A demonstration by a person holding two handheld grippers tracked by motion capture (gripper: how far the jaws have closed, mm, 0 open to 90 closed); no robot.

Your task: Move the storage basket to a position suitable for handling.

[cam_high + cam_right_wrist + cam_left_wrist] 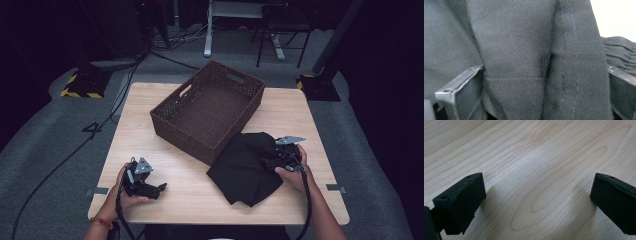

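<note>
Work in hand: a black garment is being handled by the right claw, with an empty brown woven basket standing just behind it on the desk.
Garment, place: it is spread in a loose, partly folded heap on the right half of the desk, its far edge touching or just short of the basket's near corner.
Garment, handling: it is judged soft, limp and light; it should drape and sag when lifted, and loose layers may slip apart. No fragility is expected.
Where to grip: a stitched seam and a folded hem are seen in the right claw view; a thick fold or seam there is judged the surest hold.
Right claw: it is set on the garment's right edge, jaws wide apart, cloth lying between them but not pinched.
Left claw: it is held open over bare wood at the desk's near left, well apart from the garment, nothing between its jaws.
</note>
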